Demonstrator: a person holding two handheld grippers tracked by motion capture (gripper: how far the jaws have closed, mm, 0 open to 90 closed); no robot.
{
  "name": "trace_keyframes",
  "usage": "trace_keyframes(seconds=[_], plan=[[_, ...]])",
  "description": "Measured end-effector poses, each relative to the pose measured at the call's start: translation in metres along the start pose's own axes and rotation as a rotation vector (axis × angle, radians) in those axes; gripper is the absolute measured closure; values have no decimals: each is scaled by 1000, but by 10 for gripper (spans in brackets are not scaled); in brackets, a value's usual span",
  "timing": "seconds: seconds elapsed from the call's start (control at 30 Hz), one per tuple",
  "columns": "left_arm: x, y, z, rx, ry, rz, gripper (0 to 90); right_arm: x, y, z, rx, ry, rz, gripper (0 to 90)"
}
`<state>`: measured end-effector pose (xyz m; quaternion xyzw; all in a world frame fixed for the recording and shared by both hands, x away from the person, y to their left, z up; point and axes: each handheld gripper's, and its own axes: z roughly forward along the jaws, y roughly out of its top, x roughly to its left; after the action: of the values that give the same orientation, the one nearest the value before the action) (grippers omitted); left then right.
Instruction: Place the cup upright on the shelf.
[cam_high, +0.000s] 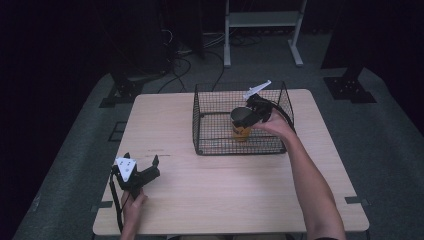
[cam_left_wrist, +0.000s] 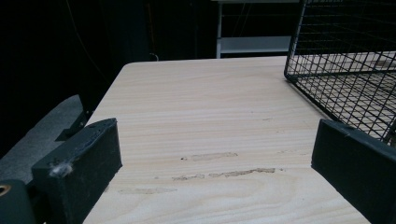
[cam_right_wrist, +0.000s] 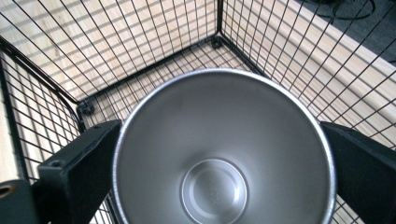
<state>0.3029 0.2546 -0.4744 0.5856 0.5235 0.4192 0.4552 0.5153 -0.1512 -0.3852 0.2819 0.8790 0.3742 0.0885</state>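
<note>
Nearest the viewer, at the front left of the pale wooden tabletop (cam_high: 225, 190), a person's left hand (cam_high: 131, 206) holds the left tongs (cam_high: 141, 161) low over the wood. Their jaws stand wide apart with nothing between them.

Farther back, right of centre, sits a black wire basket (cam_high: 220, 146). The person's right arm reaches into it, and the right tongs (cam_high: 248, 117) clasp a metal cup (cam_high: 242, 120) by its rim, one jaw pressed against each side. From above, the cup's outside looks orange or yellow, though the dim light makes that uncertain. It appears to hang just above the basket floor, or to rest on it.

The cup (cam_right_wrist: 223, 149) is bare, polished steel inside: probably light, stiff and slippery, so gripping across the rim seems the surest hold.
</note>
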Motion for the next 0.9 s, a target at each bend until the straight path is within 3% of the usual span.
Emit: trace_keyframes(seconds=[0.23,0.33,0.6,0.9], plan=[[0,0,0,0,1,3,8,-2,3,-10,-54,-5,21,17],[0,0,0,0,1,4,8,-4,4,-19,-111,1,40,16],[-1,0,0,1,-2,6,8,-4,9,-37,-165,-4,60,16],[-1,0,0,0,-5,7,8,7,12,-53,-165,-3,53,16]])
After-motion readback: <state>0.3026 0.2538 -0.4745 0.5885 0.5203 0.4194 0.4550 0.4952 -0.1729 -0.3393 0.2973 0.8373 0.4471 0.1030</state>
